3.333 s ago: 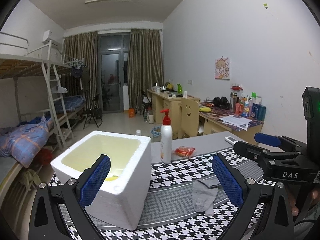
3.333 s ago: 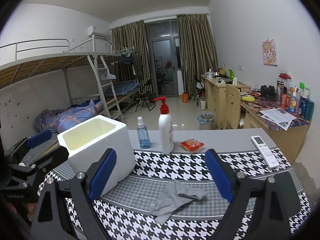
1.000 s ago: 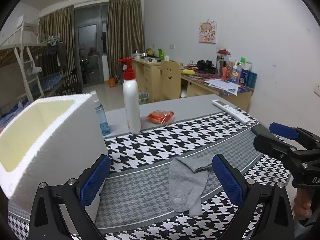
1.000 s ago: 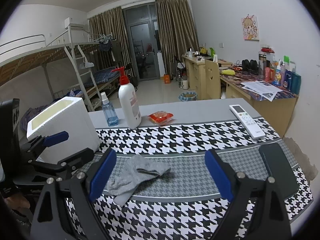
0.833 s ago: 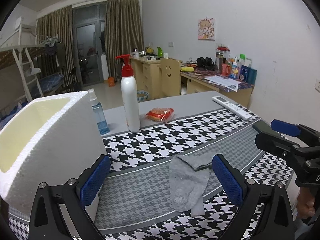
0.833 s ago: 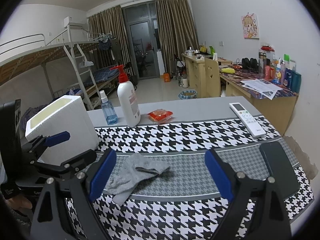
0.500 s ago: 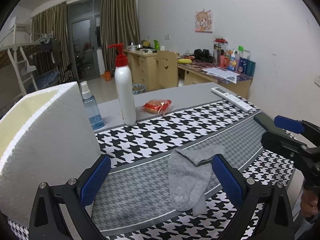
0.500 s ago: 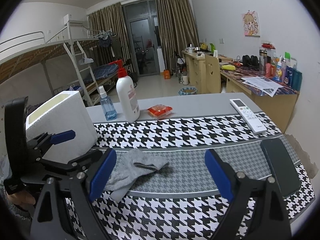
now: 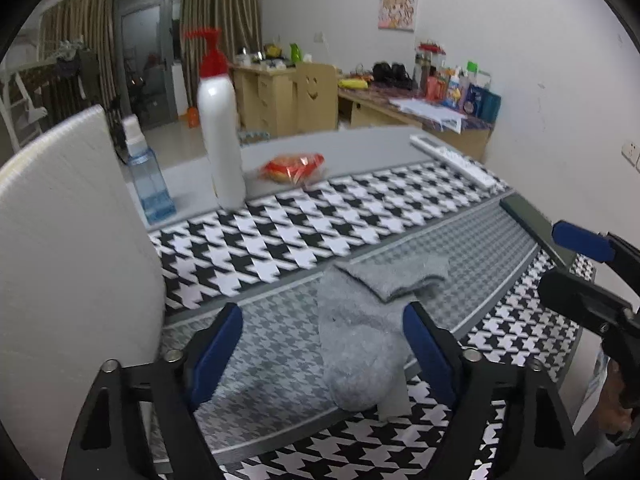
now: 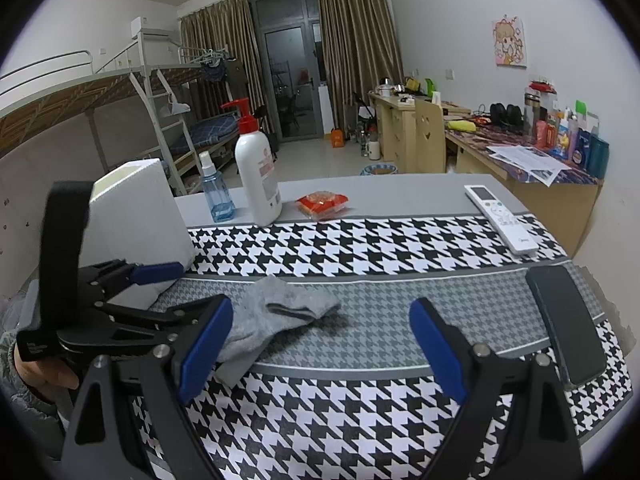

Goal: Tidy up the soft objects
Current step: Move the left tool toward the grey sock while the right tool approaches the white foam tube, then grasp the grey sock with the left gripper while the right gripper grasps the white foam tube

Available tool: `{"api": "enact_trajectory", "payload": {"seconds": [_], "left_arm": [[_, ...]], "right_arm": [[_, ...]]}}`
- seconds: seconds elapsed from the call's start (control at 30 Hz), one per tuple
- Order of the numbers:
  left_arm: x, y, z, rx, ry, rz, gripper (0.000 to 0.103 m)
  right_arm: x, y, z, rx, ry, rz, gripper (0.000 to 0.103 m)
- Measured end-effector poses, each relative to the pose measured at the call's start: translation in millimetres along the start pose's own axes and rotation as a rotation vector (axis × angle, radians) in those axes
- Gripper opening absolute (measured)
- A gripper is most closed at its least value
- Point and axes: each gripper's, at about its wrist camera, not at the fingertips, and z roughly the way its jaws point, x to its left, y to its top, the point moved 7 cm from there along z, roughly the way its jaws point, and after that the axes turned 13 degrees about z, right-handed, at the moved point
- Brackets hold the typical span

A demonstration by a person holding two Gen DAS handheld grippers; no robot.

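Note:
A grey sock [image 9: 360,332] lies crumpled on the houndstooth cloth [image 9: 280,236]; it also shows in the right wrist view [image 10: 272,316]. My left gripper [image 9: 322,350] is open, low over the cloth, with the sock's toe end between its blue pads. In the right wrist view the left gripper [image 10: 132,292] is at the sock's left end. My right gripper [image 10: 320,344] is open and empty, to the right of the sock. A white foam box [image 9: 68,264] stands at the left, close beside the left gripper.
A white pump bottle [image 10: 258,176], a small blue spray bottle [image 10: 216,192] and a red snack packet [image 10: 322,202] stand at the table's far side. A white remote [image 10: 502,220] and a dark phone [image 10: 568,324] lie at the right.
My left gripper has moved forward and down to the sock, which now lies between its pads. The foam box has slid to the left of its view. The right gripper has barely moved.

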Motion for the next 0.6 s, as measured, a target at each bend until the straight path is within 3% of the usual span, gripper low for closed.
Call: {"api": "enact_trajectory", "payload": {"seconds": [0.23,0.33,0.47,0.6], "left_arm": [[-8.3,-10.1,16.8,0.058,-0.076,-0.008,0.069],[-12.7,-15.5,25.3,0.091,-0.13,-0.021,0.053],[-15.6,-20.2,32.2,0.115,-0.135,-0.021,0.039],[-19.3,-22.0,35.4,0.118,-0.157,-0.021,0.039]], "right_arm": [[-0.6,-2.5,3.4,0.012,-0.003,-0.002,0.093],[-0.7,-2.6,3.5,0.011,-0.004,-0.003,0.093],[-0.2,-2.8,4.2,0.014,0.0,-0.001,0.093],[0.5,-5.2,8.4,0.027,0.002,-0.001,0.093]]}}
